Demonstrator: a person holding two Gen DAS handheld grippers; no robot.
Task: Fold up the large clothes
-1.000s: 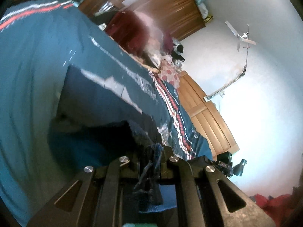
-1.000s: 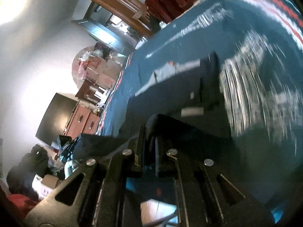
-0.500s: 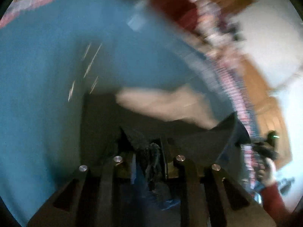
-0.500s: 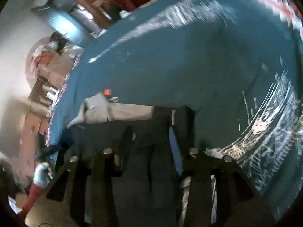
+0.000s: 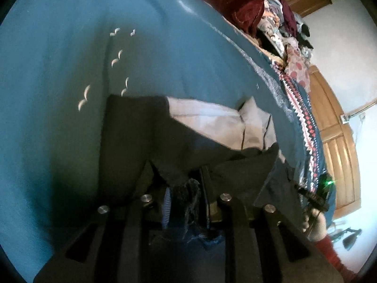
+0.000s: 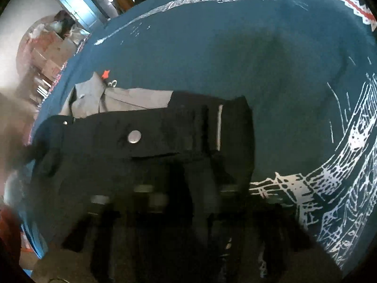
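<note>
**Dark trousers on teal bedspread, both grippers at near edge**

Dark trousers [image 5: 132, 136] lying on the teal bedspread [image 5: 59, 70], partly folded, pale pocket lining [image 5: 212, 120] turned out at the end toward the patterned border [image 5: 304, 127] of the bedspread. Left gripper [image 5: 183, 188] clenched on a frayed edge of the trousers, cloth bunched between its fingers [image 5: 143, 184]. In the right wrist view, trousers [image 6: 165, 141] spread flat on the bedspread [image 6: 235, 59], metal button [image 6: 134, 137] facing up, pale lining [image 6: 132, 99] showing at the far side of the trousers. Right gripper [image 6: 188, 188] low over the near edge of the trousers, badly blurred and dark against dark cloth; cannot tell whether clenched or released. White line print [image 6: 341, 176] on the bedspread just beside the trousers. Hand [image 5: 315, 221] in a red sleeve near the border of the bedspread, holding a dark device with a green light [image 5: 327, 182]. Heap of clothes [image 5: 271, 18] beyond the far edge of the bedspread, wooden wardrobe [image 5: 337, 141] behind it.
</note>
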